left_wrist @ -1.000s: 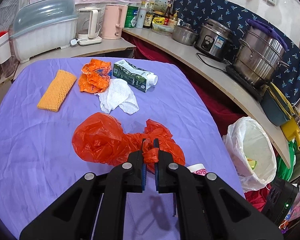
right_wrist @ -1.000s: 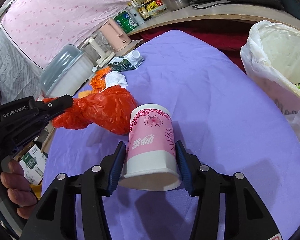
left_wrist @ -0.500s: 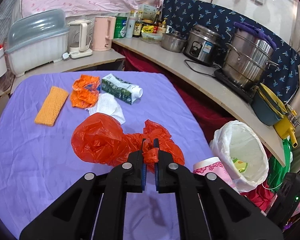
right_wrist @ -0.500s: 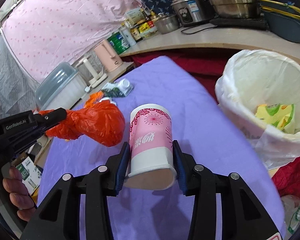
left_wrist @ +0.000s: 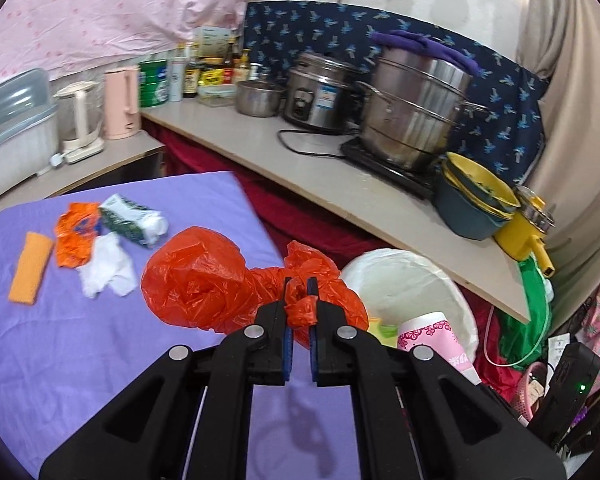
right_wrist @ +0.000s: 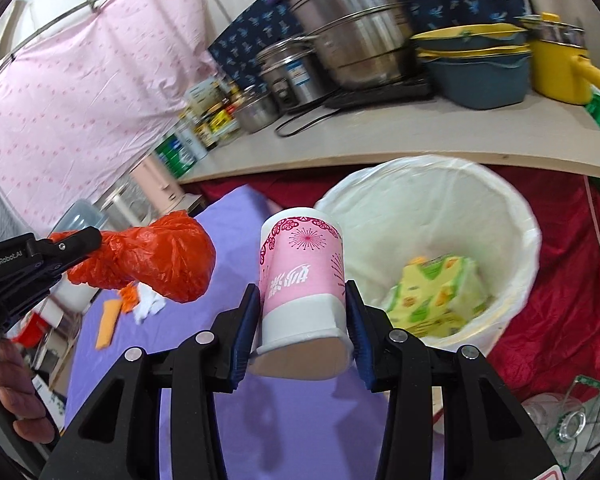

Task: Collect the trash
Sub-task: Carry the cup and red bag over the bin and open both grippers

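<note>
My left gripper (left_wrist: 299,284) is shut on the knotted neck of a crumpled orange plastic bag (left_wrist: 196,276), which hangs above the right edge of the purple table (left_wrist: 60,340). In the right wrist view the same orange bag (right_wrist: 160,260) and left gripper (right_wrist: 88,238) sit at the left. My right gripper (right_wrist: 301,290) is shut on a pink paper cup (right_wrist: 304,272), its pads pressing the cup's lower sides. The cup is held tilted above the table edge, just short of the white-lined trash bin (right_wrist: 440,208). A yellow-green packet (right_wrist: 436,292) lies inside the bin. The left wrist view also shows the cup (left_wrist: 432,330) and bin (left_wrist: 404,280).
On the table's far left lie a milk carton (left_wrist: 132,220), a white tissue (left_wrist: 108,268), an orange wrapper (left_wrist: 76,232) and an orange sponge cloth (left_wrist: 30,268). A wooden counter (left_wrist: 340,184) with pots, a rice cooker and bottles runs behind the bin. Red cloth covers the floor.
Both grippers have risen and swung right, off the table toward the bin, carrying the orange bag and the cup. The right jaws tightened slightly on the cup. The bin's inside has come into view.
</note>
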The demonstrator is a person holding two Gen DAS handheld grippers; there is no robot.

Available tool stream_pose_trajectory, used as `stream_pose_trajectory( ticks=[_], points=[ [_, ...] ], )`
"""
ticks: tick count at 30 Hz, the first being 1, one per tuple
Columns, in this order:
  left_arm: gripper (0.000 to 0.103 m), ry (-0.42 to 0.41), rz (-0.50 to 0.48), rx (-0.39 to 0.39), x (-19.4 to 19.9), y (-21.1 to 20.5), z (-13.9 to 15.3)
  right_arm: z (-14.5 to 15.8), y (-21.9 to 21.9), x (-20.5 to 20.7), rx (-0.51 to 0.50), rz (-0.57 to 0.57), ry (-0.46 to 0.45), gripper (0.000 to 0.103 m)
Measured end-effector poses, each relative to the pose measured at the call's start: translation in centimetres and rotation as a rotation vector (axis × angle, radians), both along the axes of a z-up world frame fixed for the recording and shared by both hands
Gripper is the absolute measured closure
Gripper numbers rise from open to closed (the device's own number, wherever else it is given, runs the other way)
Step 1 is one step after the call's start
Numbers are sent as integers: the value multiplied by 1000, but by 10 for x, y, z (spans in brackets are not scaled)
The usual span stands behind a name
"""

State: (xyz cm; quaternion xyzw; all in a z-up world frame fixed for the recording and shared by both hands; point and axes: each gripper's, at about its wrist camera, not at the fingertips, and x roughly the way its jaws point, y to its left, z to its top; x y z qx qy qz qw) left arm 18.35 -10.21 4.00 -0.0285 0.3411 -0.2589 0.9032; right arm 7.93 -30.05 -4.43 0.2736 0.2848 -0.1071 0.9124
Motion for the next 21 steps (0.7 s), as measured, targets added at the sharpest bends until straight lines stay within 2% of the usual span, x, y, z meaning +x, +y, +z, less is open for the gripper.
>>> stream_pose_trajectory(
  ticks=[9,19,20,21],
  points=[
    [97,29,-134,14,-9,-92,-14,-4,-59,-31,-19,-125,1,62],
    [94,77,-172,60,-2,-138,-44,-16,-90,-39,-13,-170,16,62],
    [85,86,-162,68,1,-140,-48,-18,-91,-38,-13,-171,19,62],
    [66,89,-153,72,3,-140,-51,-19,-92,-37,-12,-169,21,62]
  ],
)
